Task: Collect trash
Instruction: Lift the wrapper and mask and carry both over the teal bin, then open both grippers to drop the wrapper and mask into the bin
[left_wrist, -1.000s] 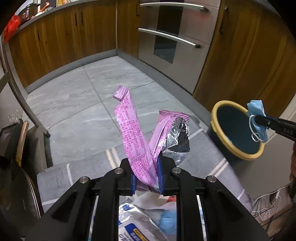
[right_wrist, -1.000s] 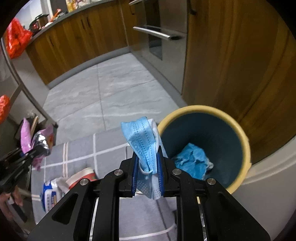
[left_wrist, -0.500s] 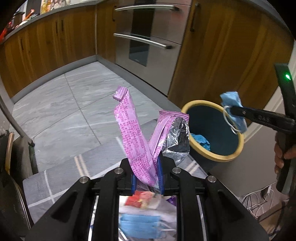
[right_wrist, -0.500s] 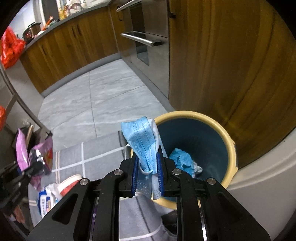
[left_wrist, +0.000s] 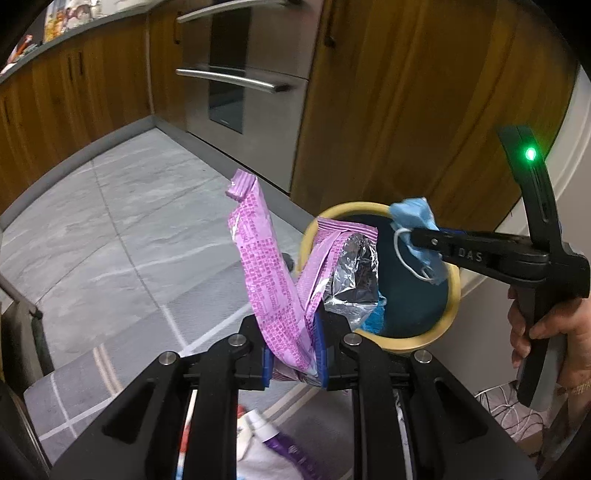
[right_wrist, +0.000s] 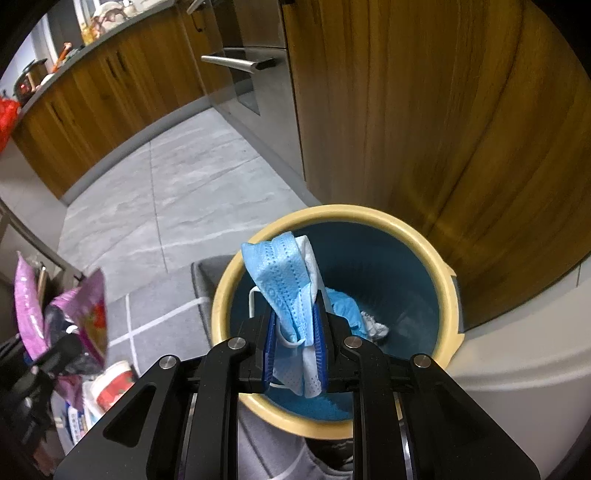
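Your right gripper (right_wrist: 294, 349) pinches crumpled blue face mask (right_wrist: 286, 280) above round yellow-rimmed blue bin (right_wrist: 448, 295). Your left gripper (left_wrist: 294, 354) clamps torn pink foil wrapper (left_wrist: 271, 291), just beside bin.

Indoor lighting is dim and warm. Both fisheye views bend straight lines strongly toward the edges, with black vignetted corners. A green indicator light (left_wrist: 530, 154) glows brightly at right in the left wrist view. The foil wrapper (left_wrist: 354, 280) shows glare. In the right wrist view, the lower left is motion-blurred; centre stays sharp.
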